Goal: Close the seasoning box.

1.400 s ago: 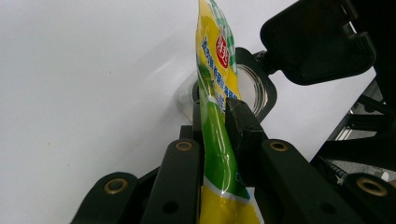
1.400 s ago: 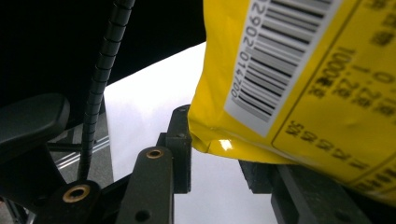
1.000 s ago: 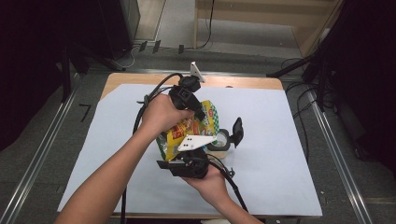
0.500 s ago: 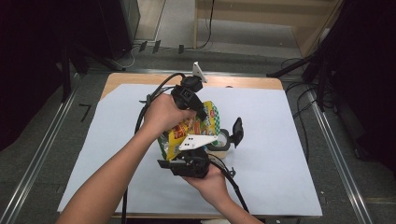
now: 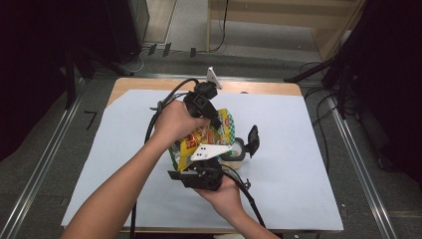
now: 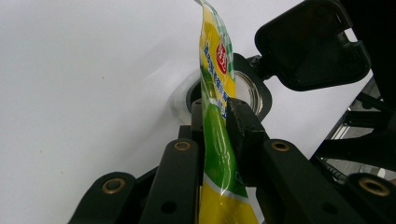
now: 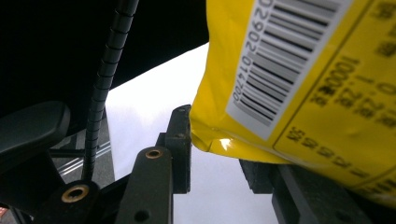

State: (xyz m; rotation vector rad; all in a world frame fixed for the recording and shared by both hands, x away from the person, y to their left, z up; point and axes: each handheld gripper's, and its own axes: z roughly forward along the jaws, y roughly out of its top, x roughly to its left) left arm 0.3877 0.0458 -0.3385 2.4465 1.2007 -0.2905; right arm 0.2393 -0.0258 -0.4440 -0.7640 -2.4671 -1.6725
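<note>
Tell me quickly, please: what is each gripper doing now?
Left gripper: shut on the bag, clamping its edge.
Right gripper: the bag's corner sits between its jaws, but whether they press on it cannot be told.

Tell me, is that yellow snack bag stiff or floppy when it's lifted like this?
Probably floppy: the snack bag is thin film, pinched flat between the left gripper's pads. Its glossy sheen suggests it could slip. It looks light, hanging above the open jar, with the right gripper at its corner.

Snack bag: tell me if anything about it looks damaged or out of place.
Nothing stands out. The snack bag is pinched flat in the left gripper, intact, above an open jar with its lid flipped back.
</note>
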